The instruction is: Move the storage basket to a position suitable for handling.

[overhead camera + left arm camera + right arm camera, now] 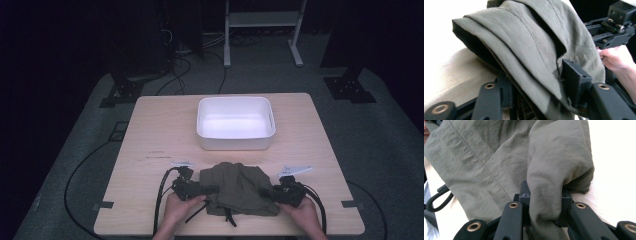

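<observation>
An olive-green folded garment (239, 187) lies near the front edge of the wooden table (160, 135), with a black drawstring (229, 218) trailing from it. My left gripper (209, 191) is shut on the garment's left edge; folds of cloth (529, 57) sit pinched between its black jaws. My right gripper (272, 192) is shut on the right edge, where a bunched fold (549, 192) is clamped between its jaws. In the left gripper view the right gripper (611, 30) and the hand holding it appear beyond the cloth.
A white rectangular tub (235, 123) stands empty behind the garment at the table's middle back. Black cables (161, 200) trail from both grippers off the front edge. A dark carpeted floor and a white rack's legs (227, 35) lie beyond the table.
</observation>
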Tool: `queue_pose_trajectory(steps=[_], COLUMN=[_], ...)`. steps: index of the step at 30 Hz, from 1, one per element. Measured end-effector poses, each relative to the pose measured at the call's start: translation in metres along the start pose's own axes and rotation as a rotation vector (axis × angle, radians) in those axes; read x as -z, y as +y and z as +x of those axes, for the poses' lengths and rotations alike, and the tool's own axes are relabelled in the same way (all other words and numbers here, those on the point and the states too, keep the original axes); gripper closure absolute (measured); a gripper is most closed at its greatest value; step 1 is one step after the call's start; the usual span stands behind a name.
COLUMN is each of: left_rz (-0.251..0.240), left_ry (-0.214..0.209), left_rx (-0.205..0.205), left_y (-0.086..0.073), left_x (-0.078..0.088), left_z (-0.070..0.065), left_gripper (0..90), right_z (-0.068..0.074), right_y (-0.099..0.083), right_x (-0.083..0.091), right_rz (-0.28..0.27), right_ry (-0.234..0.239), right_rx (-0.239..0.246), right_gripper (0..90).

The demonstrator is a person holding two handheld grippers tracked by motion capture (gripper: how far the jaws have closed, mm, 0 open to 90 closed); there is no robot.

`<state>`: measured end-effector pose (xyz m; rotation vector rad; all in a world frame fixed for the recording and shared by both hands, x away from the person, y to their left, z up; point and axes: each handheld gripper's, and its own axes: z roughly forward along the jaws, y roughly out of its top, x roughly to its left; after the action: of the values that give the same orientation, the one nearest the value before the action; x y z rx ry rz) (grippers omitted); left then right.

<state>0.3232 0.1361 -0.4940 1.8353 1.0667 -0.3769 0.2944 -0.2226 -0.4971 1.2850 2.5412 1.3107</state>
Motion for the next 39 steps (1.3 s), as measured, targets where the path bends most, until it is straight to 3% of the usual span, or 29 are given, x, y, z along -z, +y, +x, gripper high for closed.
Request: queue_pose_trajectory(steps=[8, 18, 28, 39], left_rz=[-0.033, -0.092, -0.144, -0.15], left_ry=[-0.046, -0.119, -0.14, -0.147], left_rx=[-0.007, 0.001, -0.051, -0.062], left_y=[0.0, 0.002, 0.015, 0.031], left_x=[0.005, 0.018, 0.042, 0.046], left_z=[-0.001, -0.004, -0.02, -0.027], left_gripper=[59.0, 61.4, 61.8, 61.8], right_z=[-0.002, -0.004, 0.004, 0.001], right_y=[-0.002, 0.001, 0.013, 0.022], right_x=[0.009, 0.025, 0.042, 0.054], right_rz=[-0.064, -0.155, -0.224, -0.258], right_ry=[0.051, 0.115, 0.154, 0.17], right_rx=[-0.038, -0.078, -0.067, -0.074], right_gripper=[73.7, 74.0, 74.0, 74.0])
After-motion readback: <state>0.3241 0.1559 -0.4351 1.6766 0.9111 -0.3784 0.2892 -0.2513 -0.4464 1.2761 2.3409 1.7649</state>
